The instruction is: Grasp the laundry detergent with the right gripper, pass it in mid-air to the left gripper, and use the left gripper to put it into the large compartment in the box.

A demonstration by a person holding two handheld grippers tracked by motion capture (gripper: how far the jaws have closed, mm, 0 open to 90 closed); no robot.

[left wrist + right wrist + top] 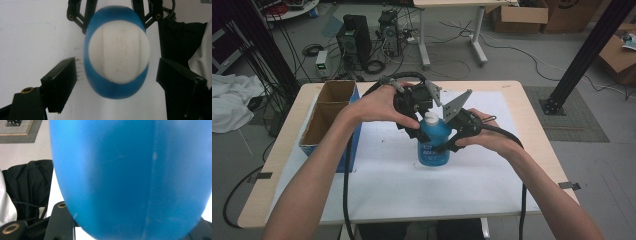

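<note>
High view first: my right hand-held gripper (451,142) is clamped on the body of the blue bottle (433,142), which stands upright on the white sheet (387,180) near the middle of the tabletop (532,125). In the right gripper view the blue wall sits hard up against that camera, with the black jaws pressed on either side of it, so I read this grip as an anchor, there to keep the bottle from turning or tipping. My left hand-held gripper (424,120) comes in from above, pointing down at the white cap (430,118). In the left gripper view its jaws stand apart on either side of the cap (119,51), touching nothing, with the bottle's blue shoulder (113,86) ringed around it. That placement makes sense to me if the cap is to be gripped and twisted while the other side holds the bottle steady. Further out, an open cardboard box (329,117) with a blue side sits at the left edge of the tabletop, well apart from the work. Beyond that is grey floor with cables and computer towers (354,40).
</note>
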